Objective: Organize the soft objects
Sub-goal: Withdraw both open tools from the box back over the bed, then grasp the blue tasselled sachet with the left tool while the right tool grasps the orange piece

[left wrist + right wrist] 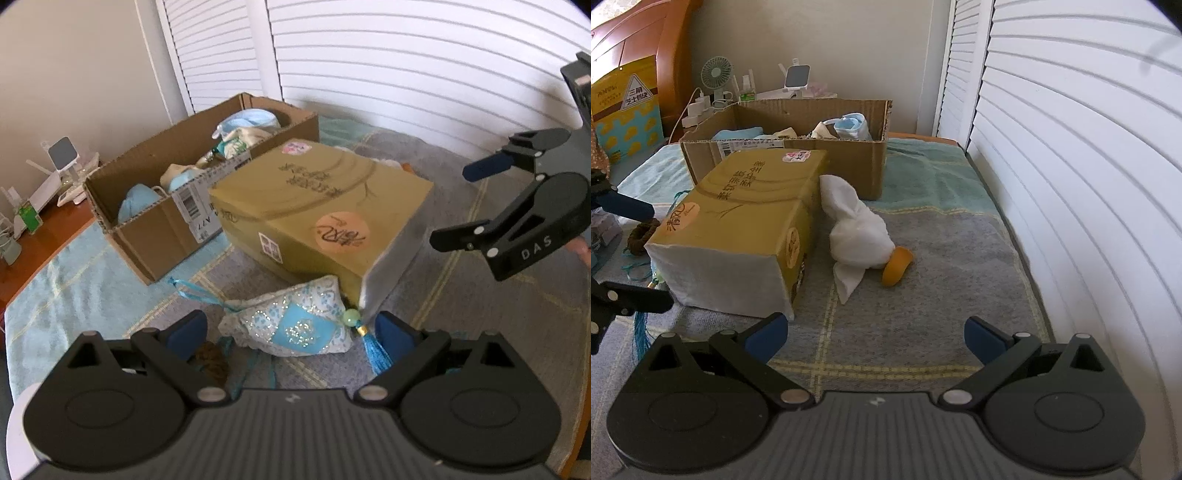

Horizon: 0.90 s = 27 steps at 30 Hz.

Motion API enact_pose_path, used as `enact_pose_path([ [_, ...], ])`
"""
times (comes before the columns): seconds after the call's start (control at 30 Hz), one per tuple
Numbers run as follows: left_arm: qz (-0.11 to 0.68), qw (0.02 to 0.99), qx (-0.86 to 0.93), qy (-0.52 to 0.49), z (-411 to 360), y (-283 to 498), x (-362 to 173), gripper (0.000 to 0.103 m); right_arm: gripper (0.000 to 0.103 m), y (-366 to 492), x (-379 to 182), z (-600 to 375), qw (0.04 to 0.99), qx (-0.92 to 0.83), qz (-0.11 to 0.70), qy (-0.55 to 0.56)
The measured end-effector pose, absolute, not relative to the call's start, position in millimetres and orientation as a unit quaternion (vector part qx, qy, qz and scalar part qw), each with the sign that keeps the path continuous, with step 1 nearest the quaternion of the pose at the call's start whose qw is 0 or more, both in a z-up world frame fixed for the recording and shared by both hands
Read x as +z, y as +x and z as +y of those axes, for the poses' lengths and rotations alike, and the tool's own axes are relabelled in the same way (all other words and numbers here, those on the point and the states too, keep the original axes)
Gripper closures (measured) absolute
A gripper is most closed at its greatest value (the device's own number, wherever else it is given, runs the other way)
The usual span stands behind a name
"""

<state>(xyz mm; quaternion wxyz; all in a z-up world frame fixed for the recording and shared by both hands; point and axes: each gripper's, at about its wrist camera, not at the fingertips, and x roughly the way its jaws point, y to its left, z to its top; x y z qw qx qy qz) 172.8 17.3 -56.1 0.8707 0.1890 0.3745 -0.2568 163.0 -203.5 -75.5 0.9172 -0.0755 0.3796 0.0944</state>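
Note:
A blue-and-white glittery sachet with a green bead and blue tassel lies on the blanket, just ahead of my open left gripper, between its fingers. A white plush duck with an orange beak lies beside the olive tissue pack, ahead of my open, empty right gripper. The tissue pack also shows in the left wrist view. An open cardboard box behind it holds several soft blue and cream items; it also shows in the right wrist view. The right gripper hangs open at the right of the left wrist view.
A grey and teal blanket covers the surface. White louvred doors run along the right. A brown woven ring lies left of the tissue pack. A wooden nightstand with a fan, chargers and small gadgets stands behind the box.

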Motion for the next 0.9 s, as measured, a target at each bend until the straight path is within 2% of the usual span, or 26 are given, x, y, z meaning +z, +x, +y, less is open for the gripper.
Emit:
enact_pose_path([
  [0.57, 0.386, 0.859, -0.284, 0.180, 16.2, 171.1, -59.0, 0.007, 0.000, 164.8, -79.5, -203.0, 0.916, 0.095, 0.384, -0.069],
  [0.63, 0.388, 0.861, -0.281, 0.172, 17.1, 174.5, -58.9, 0.010, 0.000, 164.6, -80.0, -203.1, 0.916, 0.095, 0.384, -0.067],
  [0.7, 0.393, 0.860, -0.276, 0.169, 16.7, 177.5, -59.9, 0.019, 0.000, 164.3, -79.9, -202.6, 0.916, 0.096, 0.384, -0.066],
  [0.9, 0.399, 0.858, -0.282, 0.161, 18.5, 175.1, -59.6, 0.033, 0.000, 161.3, -77.7, -201.6, 0.916, 0.101, 0.383, -0.069],
])
